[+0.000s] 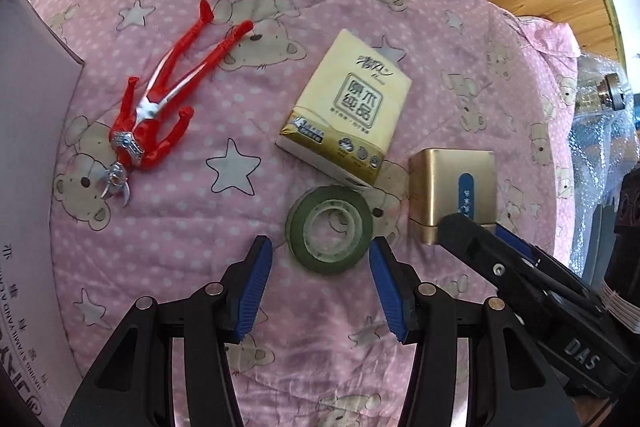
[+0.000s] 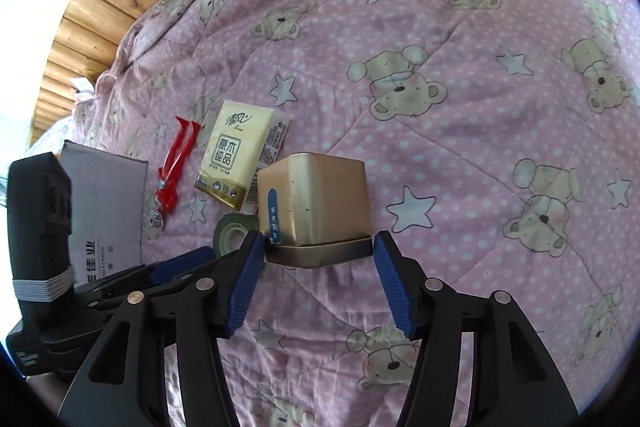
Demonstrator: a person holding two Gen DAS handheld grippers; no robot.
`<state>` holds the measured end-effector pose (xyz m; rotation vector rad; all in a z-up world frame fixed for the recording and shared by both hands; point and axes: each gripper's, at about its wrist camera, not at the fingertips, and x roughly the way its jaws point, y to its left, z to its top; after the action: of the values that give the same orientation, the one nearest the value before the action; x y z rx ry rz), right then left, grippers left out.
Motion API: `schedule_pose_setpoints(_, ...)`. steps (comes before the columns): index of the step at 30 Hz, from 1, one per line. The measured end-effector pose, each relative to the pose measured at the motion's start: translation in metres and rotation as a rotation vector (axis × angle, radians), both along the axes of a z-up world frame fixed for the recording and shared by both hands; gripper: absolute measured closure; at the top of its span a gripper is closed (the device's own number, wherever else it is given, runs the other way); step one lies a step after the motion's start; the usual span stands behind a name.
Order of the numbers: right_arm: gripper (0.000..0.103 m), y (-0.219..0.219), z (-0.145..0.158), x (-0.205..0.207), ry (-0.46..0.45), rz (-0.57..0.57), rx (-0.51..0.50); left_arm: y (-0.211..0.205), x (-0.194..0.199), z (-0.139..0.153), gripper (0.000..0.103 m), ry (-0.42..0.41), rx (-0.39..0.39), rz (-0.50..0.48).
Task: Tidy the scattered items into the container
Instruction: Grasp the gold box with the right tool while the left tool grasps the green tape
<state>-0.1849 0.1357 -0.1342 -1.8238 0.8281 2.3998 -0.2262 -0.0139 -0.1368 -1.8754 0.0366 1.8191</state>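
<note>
- Left gripper (image 1: pixel 320 259) open, tape roll (image 1: pixel 329 229) just ahead between its fingertips; light, stiff, take across outer rim.
- Right gripper (image 2: pixel 319 247) open, fingers flank gold tin (image 2: pixel 316 203); rigid, slick, grip near base.

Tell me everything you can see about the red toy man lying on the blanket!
The red toy man is a thin figure, plastic by the look of it, red with silver stripes, a silver chest and a silver head with horns. He lies flat on the pink bear blanket, legs spread toward the far side, head nearest the camera. Neither gripper touches him. The grey box sits close beside him.
</note>
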Motion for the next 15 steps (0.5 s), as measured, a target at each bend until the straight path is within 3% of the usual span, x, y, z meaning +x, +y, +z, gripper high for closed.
schedule_pose_setpoints(7,0.042,0.000,-0.006,-0.004,0.001,0.001,-0.046,-0.005,-0.006,0.002,0.051,0.013,0.014,0.013)
schedule_pose_setpoints(15,0.046,-0.008,0.001,0.001,0.013,0.021,0.015,-0.004,-0.003,0.006,0.053,0.086,-0.072,-0.033)
